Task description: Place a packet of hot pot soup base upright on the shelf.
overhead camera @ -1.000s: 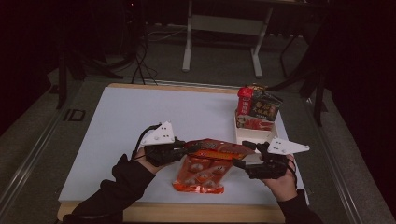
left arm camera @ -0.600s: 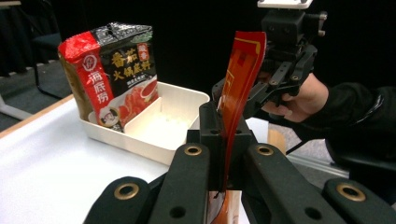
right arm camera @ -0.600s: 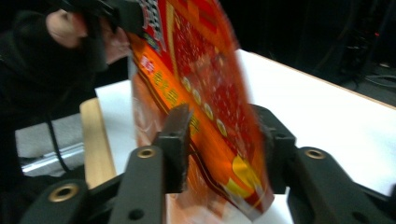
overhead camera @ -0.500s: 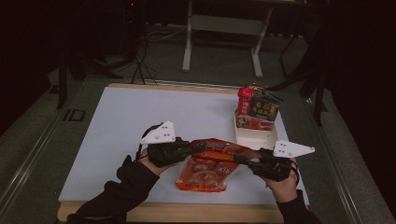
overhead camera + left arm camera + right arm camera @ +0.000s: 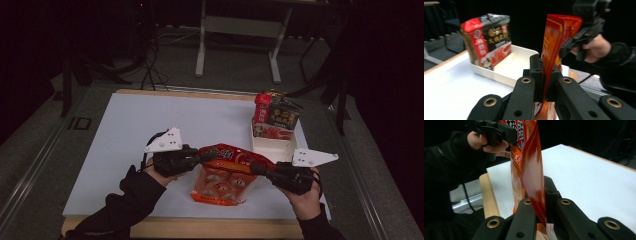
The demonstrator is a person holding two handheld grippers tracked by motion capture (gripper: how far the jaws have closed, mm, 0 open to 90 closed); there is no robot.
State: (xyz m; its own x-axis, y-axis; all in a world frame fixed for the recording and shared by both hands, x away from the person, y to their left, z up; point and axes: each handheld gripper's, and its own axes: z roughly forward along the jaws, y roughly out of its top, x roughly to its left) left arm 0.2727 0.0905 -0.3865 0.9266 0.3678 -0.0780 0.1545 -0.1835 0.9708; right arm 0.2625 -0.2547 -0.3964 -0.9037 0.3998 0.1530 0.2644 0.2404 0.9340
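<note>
white tray (image 5: 270, 145), two packets (image 5: 276, 114) upright inside

The orange-red snack bag (image 5: 227, 172) is glossy plastic film, catching light along its creased top edge. Each tool, left (image 5: 202, 158) and right (image 5: 260, 170), has matt black plastic jaws with brass-coloured rivets. The counter (image 5: 125, 135) has a smooth, matt white top and a bare wood near edge. The white tray (image 5: 272, 145) looks smooth and matt; the packets (image 5: 277, 112) in it are shiny printed film.
</note>
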